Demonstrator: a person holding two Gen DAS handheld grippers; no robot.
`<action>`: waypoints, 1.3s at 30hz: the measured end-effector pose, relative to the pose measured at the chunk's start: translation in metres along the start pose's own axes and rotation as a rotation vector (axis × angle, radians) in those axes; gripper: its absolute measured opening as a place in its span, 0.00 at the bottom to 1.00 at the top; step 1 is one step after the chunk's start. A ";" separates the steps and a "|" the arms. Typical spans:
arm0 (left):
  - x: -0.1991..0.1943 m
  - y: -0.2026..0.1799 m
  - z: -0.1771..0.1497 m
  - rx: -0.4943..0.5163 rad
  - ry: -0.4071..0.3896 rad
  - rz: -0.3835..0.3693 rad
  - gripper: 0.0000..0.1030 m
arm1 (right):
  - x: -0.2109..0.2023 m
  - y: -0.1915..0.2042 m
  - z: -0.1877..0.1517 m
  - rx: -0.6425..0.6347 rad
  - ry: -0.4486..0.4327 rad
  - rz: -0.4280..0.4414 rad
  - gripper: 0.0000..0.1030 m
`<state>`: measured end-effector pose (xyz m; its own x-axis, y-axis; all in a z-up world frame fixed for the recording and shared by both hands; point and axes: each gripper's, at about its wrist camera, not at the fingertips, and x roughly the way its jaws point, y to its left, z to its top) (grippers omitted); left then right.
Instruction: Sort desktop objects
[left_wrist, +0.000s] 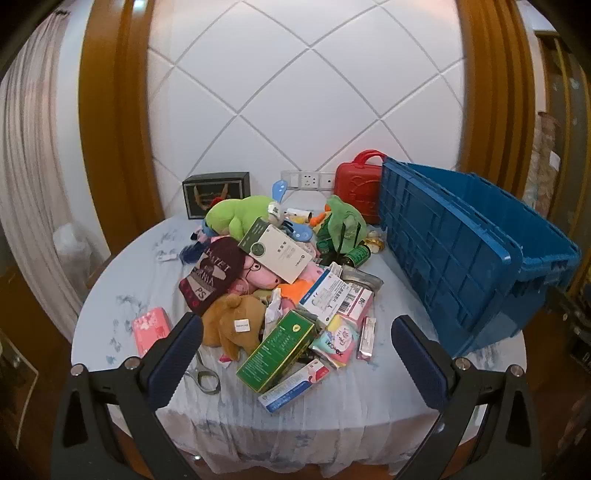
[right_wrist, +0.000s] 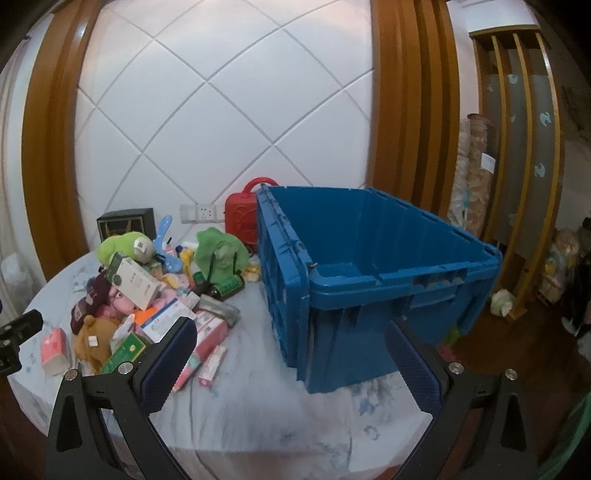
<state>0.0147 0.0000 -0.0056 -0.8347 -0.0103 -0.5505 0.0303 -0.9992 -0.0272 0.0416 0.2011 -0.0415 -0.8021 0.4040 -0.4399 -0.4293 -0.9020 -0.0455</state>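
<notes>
1. A round table (left_wrist: 122, 284) under a pale cloth carries a heap of mixed objects at its middle: a green plush toy (left_wrist: 240, 214), a brown plush bear (left_wrist: 236, 325), a maroon knit cap (left_wrist: 214, 277), a white flat box (left_wrist: 280, 251) and a green carton (left_wrist: 280, 349).
2. A pink tissue pack (left_wrist: 149, 326) lies apart at the left of the heap; grey scissors (left_wrist: 205, 376) lie near the front edge, just beside the bear.
3. The blue crate (right_wrist: 369, 266) stands to the right of the heap, open side up and nothing visible inside, its long axis running from the near edge toward the wall.
4. A red case (right_wrist: 240, 214) stands upright behind the crate, against the wall.
5. The green carton lies flat, its long axis running diagonally from front-left to back-right.
6. The left gripper (left_wrist: 295, 362) hangs over the front of the heap, fingers wide apart, holding nothing.
7. The right gripper (right_wrist: 291, 365) faces the crate's near corner, fingers likewise spread and empty.
</notes>
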 end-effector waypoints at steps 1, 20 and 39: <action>0.000 0.002 -0.001 -0.010 0.001 -0.001 1.00 | 0.001 0.001 0.000 -0.003 0.003 0.001 1.00; 0.106 0.143 -0.056 -0.087 0.246 0.139 1.00 | 0.093 0.101 -0.051 -0.097 0.272 0.203 1.00; 0.280 0.183 -0.129 -0.072 0.584 0.026 0.81 | 0.197 0.227 -0.158 0.060 0.657 0.171 0.77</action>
<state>-0.1426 -0.1803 -0.2726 -0.3927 0.0090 -0.9196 0.1012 -0.9935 -0.0530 -0.1477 0.0516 -0.2805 -0.4503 0.0634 -0.8906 -0.3563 -0.9274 0.1141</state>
